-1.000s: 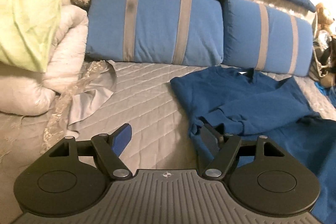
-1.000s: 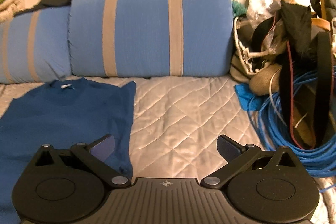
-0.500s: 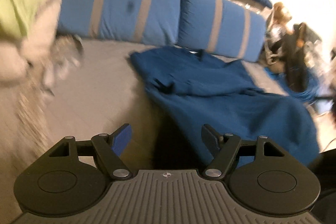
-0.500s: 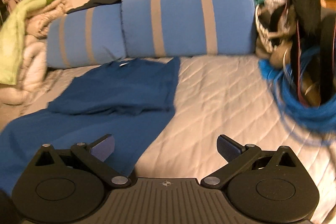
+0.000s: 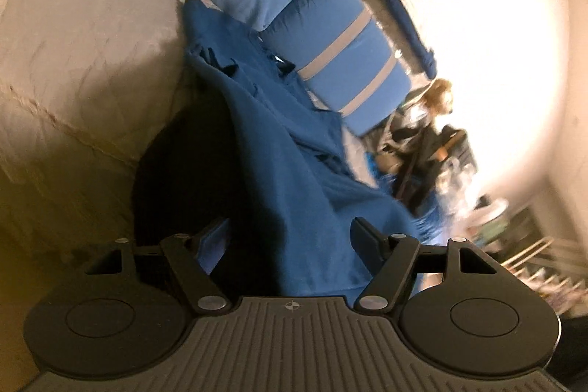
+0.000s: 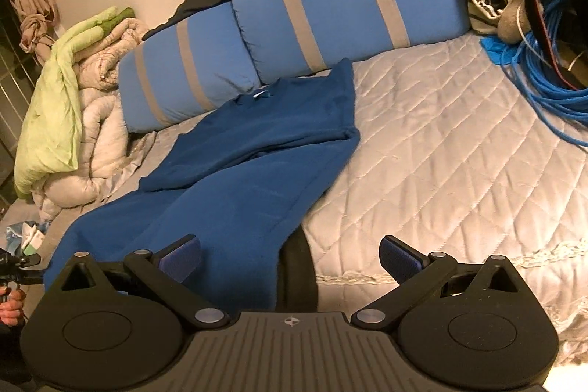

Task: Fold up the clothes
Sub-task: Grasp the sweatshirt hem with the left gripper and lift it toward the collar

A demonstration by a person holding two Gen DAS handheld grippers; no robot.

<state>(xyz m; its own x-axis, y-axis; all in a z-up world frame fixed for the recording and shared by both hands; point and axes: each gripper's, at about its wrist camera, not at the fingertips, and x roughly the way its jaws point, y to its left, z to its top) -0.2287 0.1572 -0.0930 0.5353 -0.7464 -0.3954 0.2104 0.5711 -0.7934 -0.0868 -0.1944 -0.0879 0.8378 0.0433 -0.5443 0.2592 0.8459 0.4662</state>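
Observation:
A dark blue long-sleeved top (image 6: 257, 157) lies on the grey quilted bed (image 6: 441, 149), collar toward the pillows, both sleeves folded across its chest, its lower part hanging over the near bed edge. In the left wrist view, tilted and blurred, the top (image 5: 294, 179) runs up the middle. My left gripper (image 5: 290, 237) is open and empty, above the top's hem at the bed edge. My right gripper (image 6: 290, 256) is open and empty, above the hem's right side.
Two blue pillows with grey stripes (image 6: 330, 6) line the far side. A pile of pale and green bedding (image 6: 66, 105) sits at the left. Blue cable coils and bags (image 6: 544, 35) crowd the far right. A dark gap (image 6: 296, 270) shows beside the hanging hem.
Both grippers have pulled back from the sleeves toward the near bed edge and the top's hem. The left view has rolled and blurred. Both jaws stay open.

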